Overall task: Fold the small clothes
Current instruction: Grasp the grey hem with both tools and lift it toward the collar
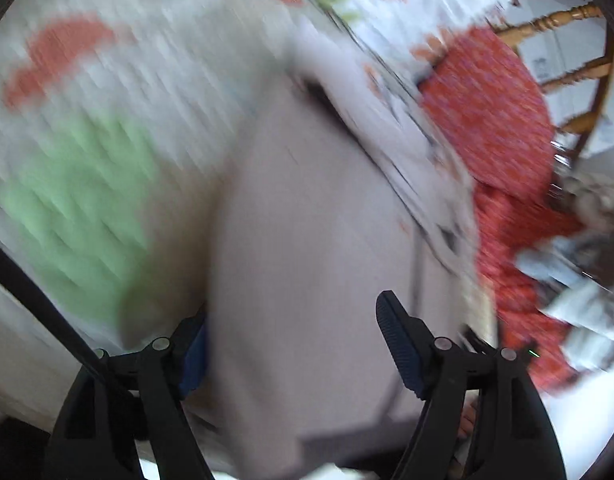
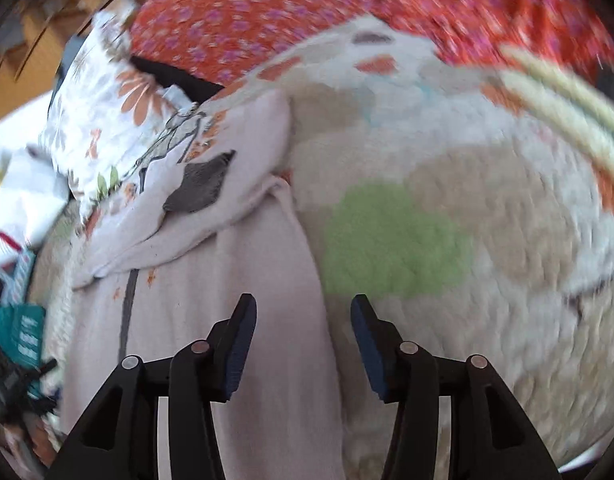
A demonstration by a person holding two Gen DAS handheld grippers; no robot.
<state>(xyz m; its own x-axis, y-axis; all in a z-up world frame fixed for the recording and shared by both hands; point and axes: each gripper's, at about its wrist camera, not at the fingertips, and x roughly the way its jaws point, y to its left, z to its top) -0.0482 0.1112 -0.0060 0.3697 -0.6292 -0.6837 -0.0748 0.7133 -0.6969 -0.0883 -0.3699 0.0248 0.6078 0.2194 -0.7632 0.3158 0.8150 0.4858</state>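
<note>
Pale pink cloth fills the middle of the left wrist view. It is a small garment (image 1: 307, 220), and it runs up from between the two fingers of the left claw (image 1: 295, 344). The claw is spread wide, and the cloth lies in the gap. The cloth covers most of the left finger. I cannot tell if either finger touches it, because the picture is very blurry. Under the garment is a fluffy white blanket (image 1: 127, 80) with green and orange patches. To the right is a red flowery cushion (image 1: 491, 108). Behind it is a wooden chair (image 1: 575, 68).

In the right wrist view, the right claw (image 2: 303, 344) is also spread apart, and it grips nothing. The same pink garment (image 2: 247, 280) lies flat on the blanket (image 2: 487, 220), and its right edge runs up between the two fingers. The top part of the garment is bunched up and shows a dark grey patch (image 2: 203, 188). A green blob on the blanket sits just to the right of the garment. A white cloth with orange flowers (image 2: 107, 112) lies at the upper left. The red cushion (image 2: 247, 20) is along the top. A teal thing (image 2: 19, 328) sits at the far left edge, too blurry to name.
</note>
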